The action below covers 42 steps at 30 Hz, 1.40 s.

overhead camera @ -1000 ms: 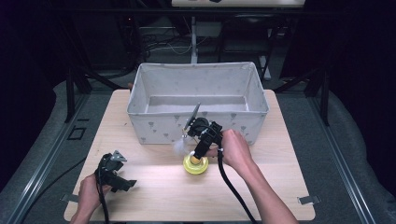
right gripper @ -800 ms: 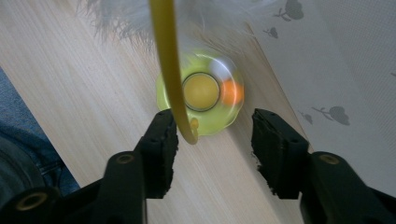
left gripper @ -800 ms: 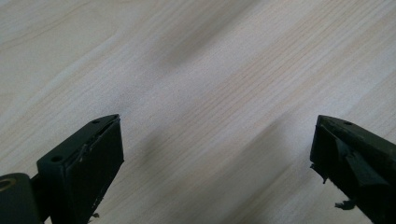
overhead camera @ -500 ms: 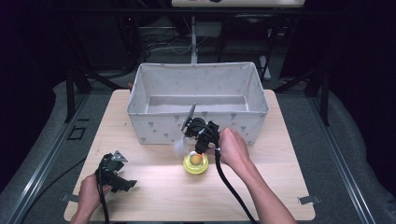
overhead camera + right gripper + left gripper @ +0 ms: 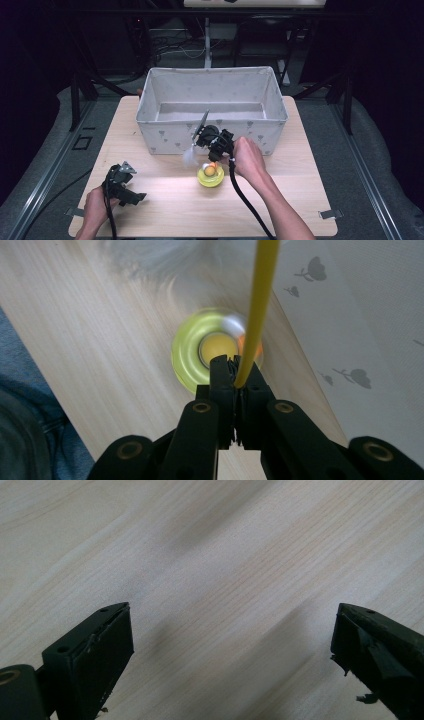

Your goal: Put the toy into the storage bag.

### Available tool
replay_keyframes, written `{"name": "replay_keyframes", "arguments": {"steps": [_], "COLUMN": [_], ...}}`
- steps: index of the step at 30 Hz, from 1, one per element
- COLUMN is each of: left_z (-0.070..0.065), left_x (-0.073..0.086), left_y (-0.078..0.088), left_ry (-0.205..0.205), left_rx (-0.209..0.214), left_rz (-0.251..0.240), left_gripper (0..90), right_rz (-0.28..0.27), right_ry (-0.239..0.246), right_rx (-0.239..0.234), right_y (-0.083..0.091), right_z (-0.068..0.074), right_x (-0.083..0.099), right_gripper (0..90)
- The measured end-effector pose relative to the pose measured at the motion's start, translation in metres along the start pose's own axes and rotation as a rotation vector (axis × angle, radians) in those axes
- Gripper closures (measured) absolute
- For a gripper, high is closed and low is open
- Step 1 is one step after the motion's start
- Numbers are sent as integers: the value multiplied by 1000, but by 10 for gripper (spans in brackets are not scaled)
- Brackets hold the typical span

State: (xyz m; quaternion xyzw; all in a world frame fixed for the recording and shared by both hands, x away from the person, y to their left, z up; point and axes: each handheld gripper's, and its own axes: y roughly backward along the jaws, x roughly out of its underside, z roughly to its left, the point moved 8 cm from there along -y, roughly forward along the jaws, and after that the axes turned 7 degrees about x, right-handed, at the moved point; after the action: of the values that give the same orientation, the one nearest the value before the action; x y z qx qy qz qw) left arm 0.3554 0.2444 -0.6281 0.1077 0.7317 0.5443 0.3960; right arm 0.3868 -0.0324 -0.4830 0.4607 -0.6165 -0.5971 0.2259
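Two grippers are in your hands: your right gripper (image 5: pixel 235 372) has just closed its jaws on a thin yellow rod (image 5: pixel 257 310), which rises from a round yellow-green toy base (image 5: pixel 210 175) on the pale wooden desk (image 5: pixel 165 200), just in front of the white fabric bin (image 5: pixel 212 107). Your left gripper (image 5: pixel 230 645) rests open near the desk's front left corner.

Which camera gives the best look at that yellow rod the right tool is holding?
The right gripper view: the yellow rod runs up from the shut right tool. The high view shows only a grey sliver; the left gripper view shows bare table.
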Motion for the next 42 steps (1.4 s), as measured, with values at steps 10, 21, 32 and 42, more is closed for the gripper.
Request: {"name": "replay_keyframes", "arguments": {"steps": [10, 21, 32, 42], "left_z": [0, 0, -1, -1], "left_x": [0, 0, 0, 0], "left_y": [-1, 0, -1, -1], "left_ry": [2, 0, 2, -1], "left_rx": [-3, -2, 0, 0], "left_rz": [3, 4, 4, 8], "left_gripper": [37, 37, 38, 38], "right_rz": [-42, -56, -58, -73], "right_ry": [-8, -28, -64, -93], "right_rx": [26, 52, 74, 92], "right_y": [23, 46, 56, 73], "right_z": [-4, -18, -32, -44], "right_x": [2, 9, 19, 23], "right_gripper": [883, 883, 882, 882]}}
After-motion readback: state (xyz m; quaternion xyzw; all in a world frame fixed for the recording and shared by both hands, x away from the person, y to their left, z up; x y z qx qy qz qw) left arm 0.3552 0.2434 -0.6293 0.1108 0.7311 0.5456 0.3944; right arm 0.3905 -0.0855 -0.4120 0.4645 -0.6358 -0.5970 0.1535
